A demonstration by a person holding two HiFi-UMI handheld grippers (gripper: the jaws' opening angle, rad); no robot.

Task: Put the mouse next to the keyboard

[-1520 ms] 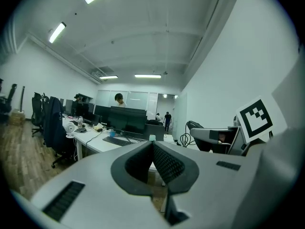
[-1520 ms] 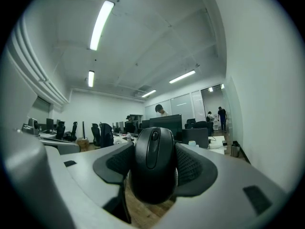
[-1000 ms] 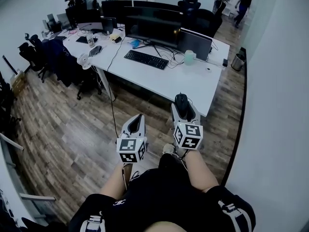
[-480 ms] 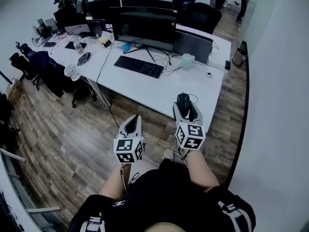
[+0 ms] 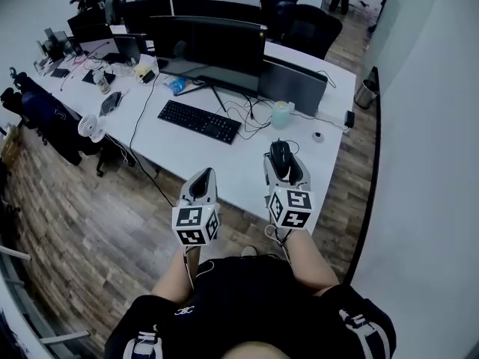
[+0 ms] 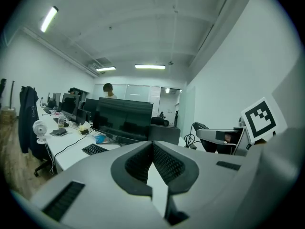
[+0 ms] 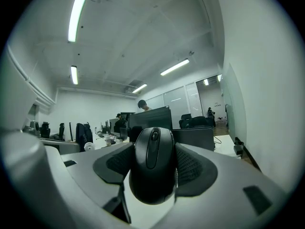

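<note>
A black mouse (image 7: 153, 163) is clamped between the pads of my right gripper (image 7: 152, 168). In the head view the mouse (image 5: 281, 155) rides in that right gripper (image 5: 284, 164) above the near right part of the white desk (image 5: 247, 163). The black keyboard (image 5: 199, 120) lies on the desk in front of a dark monitor (image 5: 206, 47), to the left of and beyond the mouse. My left gripper (image 5: 200, 185) hangs at the desk's near edge, its jaws closed together with nothing in them; the left gripper (image 6: 151, 168) shows the keyboard (image 6: 94, 149) far off at left.
A pale green cup (image 5: 281, 114), loose cables (image 5: 247, 111) and a small white object (image 5: 318, 135) lie right of the keyboard. A grey laptop back (image 5: 292, 84) stands behind. More desks, chairs and a fan (image 5: 90, 128) fill the left. A wall (image 5: 426, 163) runs close on the right.
The view has closed in on the desk: the keyboard and monitor sit nearer and lower in the frame. Both grippers have come from over the floor to the desk's near edge, mouse still held.
</note>
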